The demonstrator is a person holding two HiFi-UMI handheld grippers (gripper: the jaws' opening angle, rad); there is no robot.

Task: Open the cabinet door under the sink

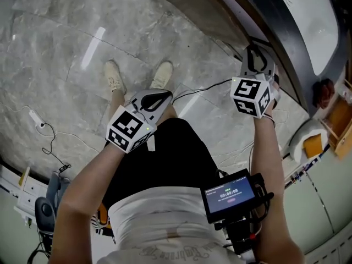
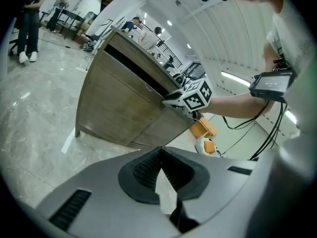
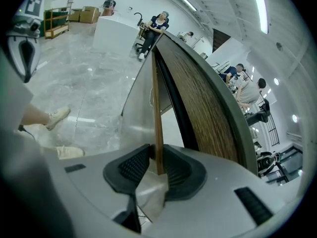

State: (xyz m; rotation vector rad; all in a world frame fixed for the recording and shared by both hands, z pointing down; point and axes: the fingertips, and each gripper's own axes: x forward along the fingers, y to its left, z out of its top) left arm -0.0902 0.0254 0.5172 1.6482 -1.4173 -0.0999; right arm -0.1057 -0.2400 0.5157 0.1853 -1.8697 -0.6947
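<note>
The wooden cabinet (image 2: 119, 103) stands under a dark counter with a white sink (image 1: 308, 21). Its door (image 3: 157, 113) is swung out a little, and I see it edge-on as a thin wooden strip. My right gripper (image 3: 158, 167) holds that edge, with a ribbed pad against each face. From the head view the right gripper (image 1: 256, 54) reaches to the cabinet front at the upper right. My left gripper (image 1: 160, 97) hangs over the person's thigh, away from the cabinet. Its jaws (image 2: 161, 170) are shut with nothing between them.
The person's two shoes (image 1: 137, 76) stand on the grey marble floor, with cables (image 1: 49, 136) trailing at the left. Orange boxes (image 1: 330, 120) sit right of the cabinet. A screen device (image 1: 231, 194) hangs at the person's waist. Other people stand far off in the room.
</note>
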